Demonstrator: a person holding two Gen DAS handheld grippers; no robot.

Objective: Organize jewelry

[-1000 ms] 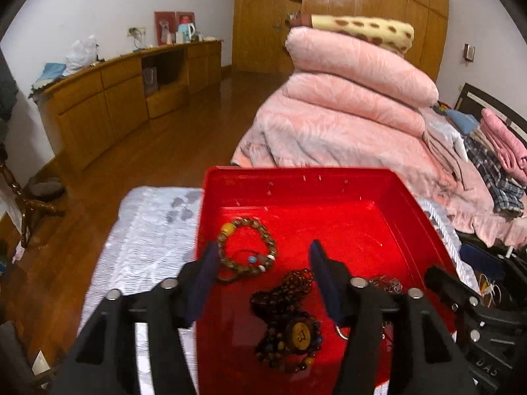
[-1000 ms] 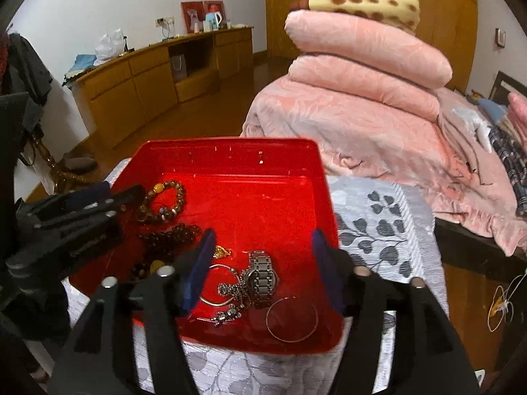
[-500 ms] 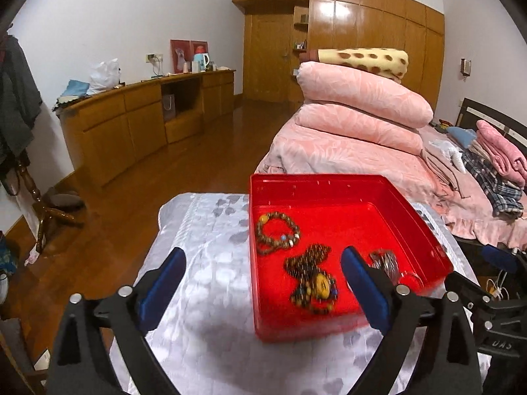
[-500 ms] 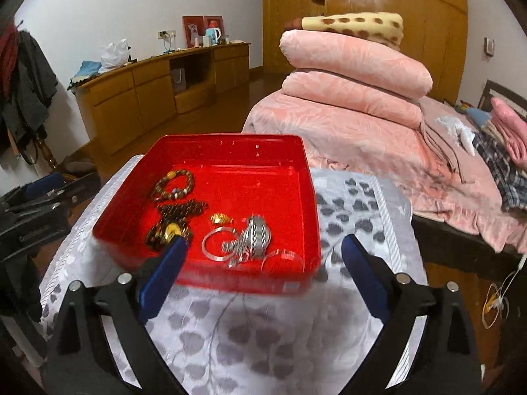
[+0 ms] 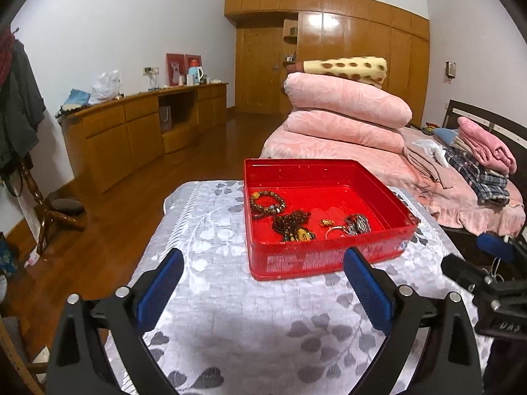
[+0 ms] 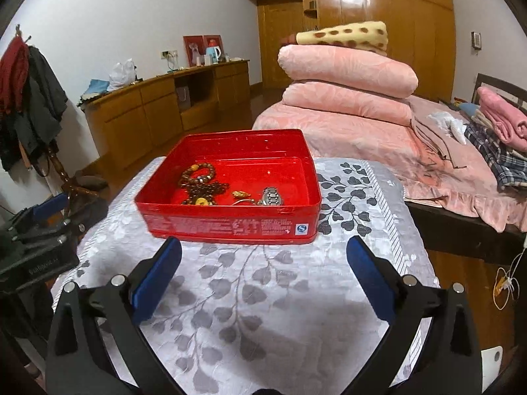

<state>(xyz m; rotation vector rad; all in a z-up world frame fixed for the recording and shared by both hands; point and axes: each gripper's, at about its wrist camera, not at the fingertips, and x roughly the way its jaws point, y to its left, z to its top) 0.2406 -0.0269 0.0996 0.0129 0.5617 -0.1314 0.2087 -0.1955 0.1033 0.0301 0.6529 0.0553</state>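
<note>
1. Left gripper: jaws spread wide, nothing between them, held above the grey leaf-print cloth on the near side of the red tin.
2. Right gripper: also spread wide and empty, above the same cloth, near the tin's front wall.
3. Red tin sits on the cloth-covered table, lid off, jewelry all inside.
4. Left view only: clear look down into the tin. Brown bead bracelet at back left, dark bead necklace with yellow pendant in front of it, small gold piece, silver ring-shaped piece and metal watch to the right. Right gripper's body visible at the frame's right edge.
5. Right view only: printed text and a blue-white logo on the tin's front wall. Front wall hides part of the contents; bracelet, necklace, gold piece and watch still partly seen. Left gripper's body at the left edge.
6. Both views: pink bedding stacked behind, wooden cabinets along the left wall.
</note>
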